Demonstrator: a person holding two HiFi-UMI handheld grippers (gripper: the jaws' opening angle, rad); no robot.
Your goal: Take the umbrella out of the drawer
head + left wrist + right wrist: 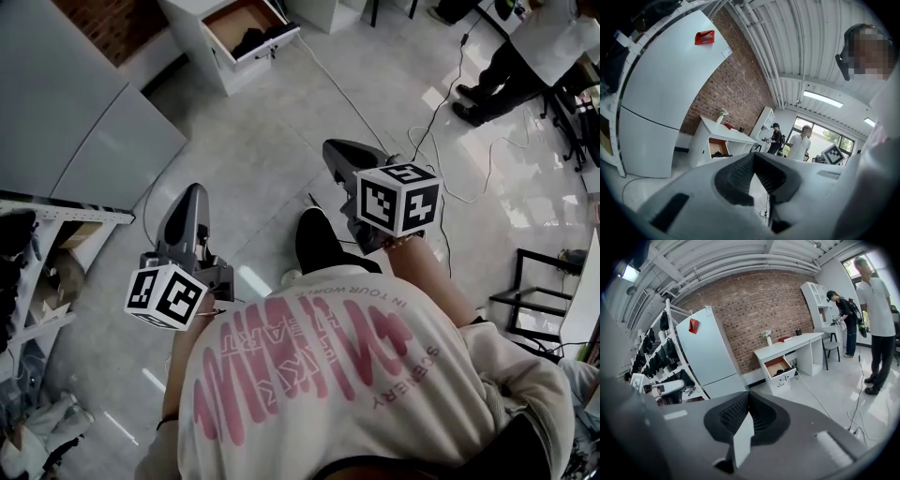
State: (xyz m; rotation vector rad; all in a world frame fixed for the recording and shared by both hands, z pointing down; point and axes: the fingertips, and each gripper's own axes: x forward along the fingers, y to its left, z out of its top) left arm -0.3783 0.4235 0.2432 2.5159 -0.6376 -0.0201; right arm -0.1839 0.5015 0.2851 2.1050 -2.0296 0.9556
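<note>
A white desk at the far end has one drawer point(246, 30) pulled open, and a dark bundle point(255, 39) lies in it, too small to make out as the umbrella. My left gripper point(195, 190) and right gripper point(330, 147) both hang over the floor, well short of the desk, and point towards it. The left gripper point(753, 155) has its pads together with nothing between them. The right gripper point(748, 394) is likewise shut and empty. Beyond the right jaws I see the open drawer point(781, 368) with the dark bundle point(783, 372).
A white fridge point(84, 112) stands at the left, with a shelf rack point(42, 234) of dark items beside it. Cables point(441, 159) trail over the tiled floor. A person point(511, 61) stands at the far right, near a black metal frame point(539, 291).
</note>
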